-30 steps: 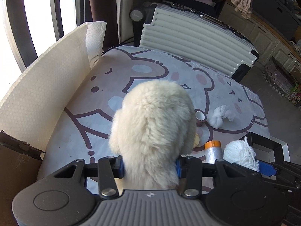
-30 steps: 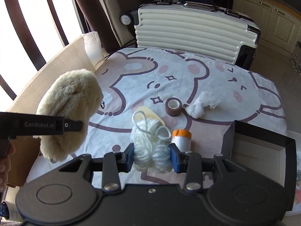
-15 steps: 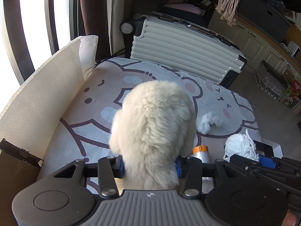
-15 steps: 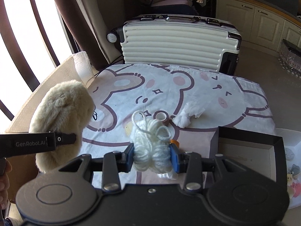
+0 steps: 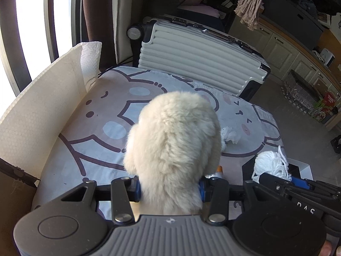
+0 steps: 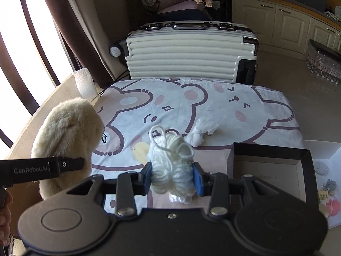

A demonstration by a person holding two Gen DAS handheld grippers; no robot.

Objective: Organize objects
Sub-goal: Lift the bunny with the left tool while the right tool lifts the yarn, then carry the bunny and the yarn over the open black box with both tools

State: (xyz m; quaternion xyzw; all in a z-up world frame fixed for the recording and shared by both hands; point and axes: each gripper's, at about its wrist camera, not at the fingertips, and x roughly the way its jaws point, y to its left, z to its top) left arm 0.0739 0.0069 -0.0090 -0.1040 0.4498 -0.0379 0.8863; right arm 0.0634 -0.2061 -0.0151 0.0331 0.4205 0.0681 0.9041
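My left gripper [image 5: 169, 186] is shut on a cream fluffy plush toy [image 5: 173, 147] and holds it high above the table; the toy also shows at the left of the right wrist view [image 6: 68, 136]. My right gripper [image 6: 172, 178] is shut on a white ball of yarn [image 6: 170, 162] and holds it above the table's near edge; the yarn also shows in the left wrist view [image 5: 270, 164]. A crumpled white tissue [image 6: 201, 132] and a pale yellow flat piece [image 6: 140, 150] lie on the bear-print cloth [image 6: 213, 106].
An open black box [image 6: 268, 166] stands at the table's right front. A white box [image 6: 326, 170] with small items sits beyond it. A white cardboard sheet [image 5: 38, 111] lines the left side. A white suitcase [image 6: 189, 51] stands behind the table.
Both grippers have risen and pulled back with their loads. The tape roll and the orange-capped roll have slipped from the right wrist view behind the yarn.
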